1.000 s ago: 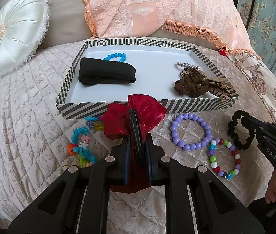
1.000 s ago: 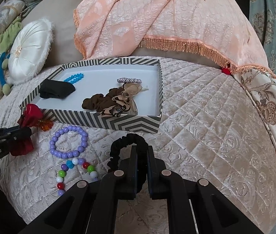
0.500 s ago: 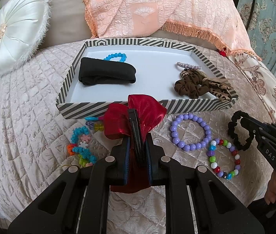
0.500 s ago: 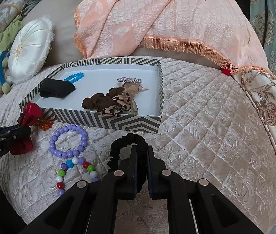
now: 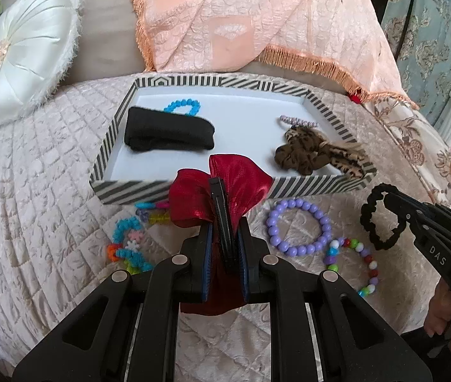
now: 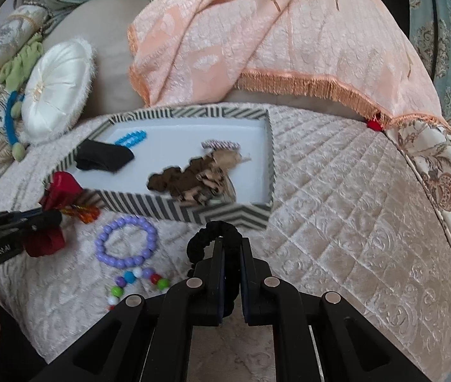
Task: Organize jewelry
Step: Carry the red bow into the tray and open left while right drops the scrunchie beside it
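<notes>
Both tools loaded; tray partly filled.

My left tool [image 5: 225, 222] is clamped on the red bow hair clip [image 5: 225, 180], held just short of the striped tray's [image 5: 130, 189] near wall. Already in the tray, left to right: a folded black band [image 5: 168, 132], a blue bead bracelet [image 5: 182, 107], a brown scrunchie bundle [image 5: 308, 156] and a small silver piece [image 5: 298, 122]. Remaining on the quilted bed [image 5: 34, 175], left to right: a multicoloured plastic chain [image 5: 128, 242], a purple bead bracelet [image 5: 298, 230] and a mixed-colour bead bracelet [image 5: 357, 262]. My right tool [image 6: 232, 254] is closed on the black scrunchie [image 6: 214, 232], also outside the tray. I judge the task roughly half complete: two items in transit, three unclaimed.
</notes>
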Tool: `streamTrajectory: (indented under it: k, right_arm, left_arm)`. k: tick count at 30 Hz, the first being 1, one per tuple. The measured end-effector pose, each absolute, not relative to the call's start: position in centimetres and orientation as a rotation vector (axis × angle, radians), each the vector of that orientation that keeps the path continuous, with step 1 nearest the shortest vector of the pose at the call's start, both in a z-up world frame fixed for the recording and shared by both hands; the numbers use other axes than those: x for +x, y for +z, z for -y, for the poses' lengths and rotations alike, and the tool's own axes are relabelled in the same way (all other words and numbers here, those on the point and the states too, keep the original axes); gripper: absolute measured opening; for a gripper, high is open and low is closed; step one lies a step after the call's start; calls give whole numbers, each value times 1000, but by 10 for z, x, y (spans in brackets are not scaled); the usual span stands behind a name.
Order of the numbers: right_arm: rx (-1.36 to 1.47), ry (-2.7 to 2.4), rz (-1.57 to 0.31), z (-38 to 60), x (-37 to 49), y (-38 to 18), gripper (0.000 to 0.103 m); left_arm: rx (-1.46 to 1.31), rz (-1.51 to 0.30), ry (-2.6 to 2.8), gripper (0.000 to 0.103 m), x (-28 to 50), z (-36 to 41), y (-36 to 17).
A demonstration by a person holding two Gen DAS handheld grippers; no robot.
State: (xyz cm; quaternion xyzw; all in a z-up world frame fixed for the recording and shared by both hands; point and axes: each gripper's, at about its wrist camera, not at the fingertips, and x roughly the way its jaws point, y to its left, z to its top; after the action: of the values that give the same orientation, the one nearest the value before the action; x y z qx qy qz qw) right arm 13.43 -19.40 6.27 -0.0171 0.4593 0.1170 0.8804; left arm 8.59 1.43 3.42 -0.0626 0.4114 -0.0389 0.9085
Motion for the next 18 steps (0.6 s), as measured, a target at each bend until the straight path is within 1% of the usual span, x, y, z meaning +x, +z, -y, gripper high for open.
streamTrajectory:
  k: [5,11,18]
  right_arm:
    - [15,279,-925,191,148,81,7]
    - [66,309,-887,183,188,102,7]
    - [89,307,-933,163,254,80,7]
  left_arm:
    - [-143,-832,-94,13,103,-18,53]
    - [-103,-831,-136,13,156,-14,76]
    - [-155,-903,-171,14,222,-6,47]
